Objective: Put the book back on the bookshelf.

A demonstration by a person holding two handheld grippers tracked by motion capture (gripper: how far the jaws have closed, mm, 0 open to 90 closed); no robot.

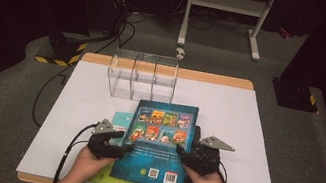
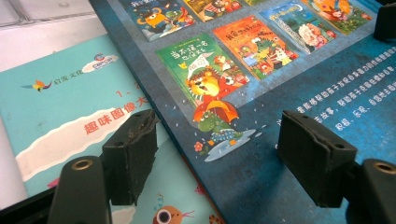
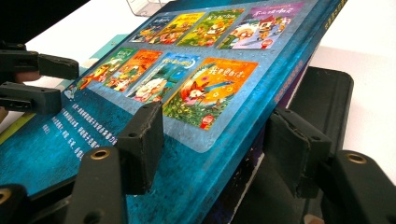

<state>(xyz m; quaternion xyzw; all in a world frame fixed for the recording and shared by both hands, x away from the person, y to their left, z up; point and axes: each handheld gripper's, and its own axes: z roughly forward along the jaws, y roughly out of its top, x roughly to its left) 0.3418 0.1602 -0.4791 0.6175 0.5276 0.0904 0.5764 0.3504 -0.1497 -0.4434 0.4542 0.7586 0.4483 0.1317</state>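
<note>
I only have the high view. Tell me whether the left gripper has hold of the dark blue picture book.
Observer: No. In the left gripper view, the left gripper is open. Its jaws straddle the left edge of the dark blue picture book without pressing on it.
Operator: Report what is under the outer jaw.
Observer: A teal paperback booklet with a white cloud band and red characters, lying partly beneath the book.
Operator: Now check the right side.
Observer: The right gripper is open too, astride the book's spine edge. A flat black object lies under that edge.
</note>
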